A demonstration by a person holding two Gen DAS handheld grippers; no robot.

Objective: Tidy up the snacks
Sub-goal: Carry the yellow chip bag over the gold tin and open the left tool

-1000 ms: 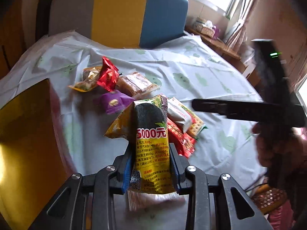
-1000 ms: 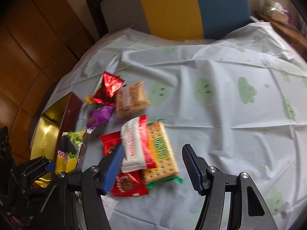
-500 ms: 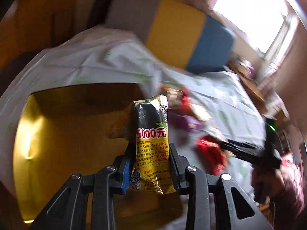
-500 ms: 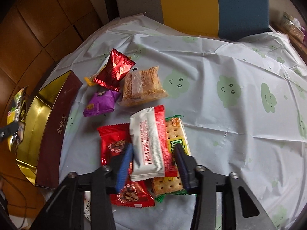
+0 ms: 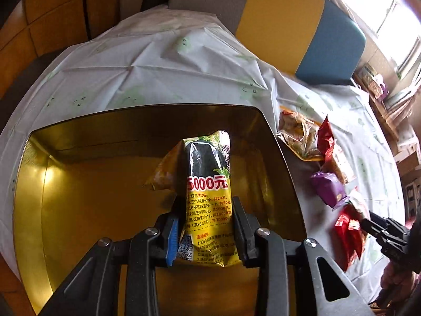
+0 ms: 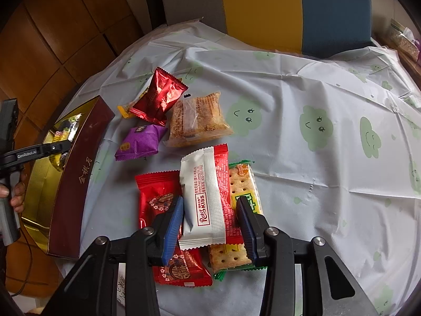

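Note:
My left gripper (image 5: 206,205) is shut on a yellow and black snack packet (image 5: 208,184) and holds it over the gold-lined box (image 5: 79,184). In the right wrist view the box (image 6: 79,173) has a maroon wall and sits at the table's left edge. My right gripper (image 6: 210,208) is shut on a white and red wafer packet (image 6: 205,197), which lies on a cracker pack (image 6: 242,192) and a red packet (image 6: 158,197).
A purple packet (image 6: 140,142), a dark red foil packet (image 6: 160,94), a clear-wrapped pastry (image 6: 197,118) and a small yellow packet (image 6: 123,110) lie on the white tablecloth (image 6: 315,184). A grey, yellow and blue seat back (image 6: 263,5) stands behind the table.
My left gripper carried the yellow packet left from above the snack pile to over the gold box. My right gripper came down and closed around the white and red wafer packet.

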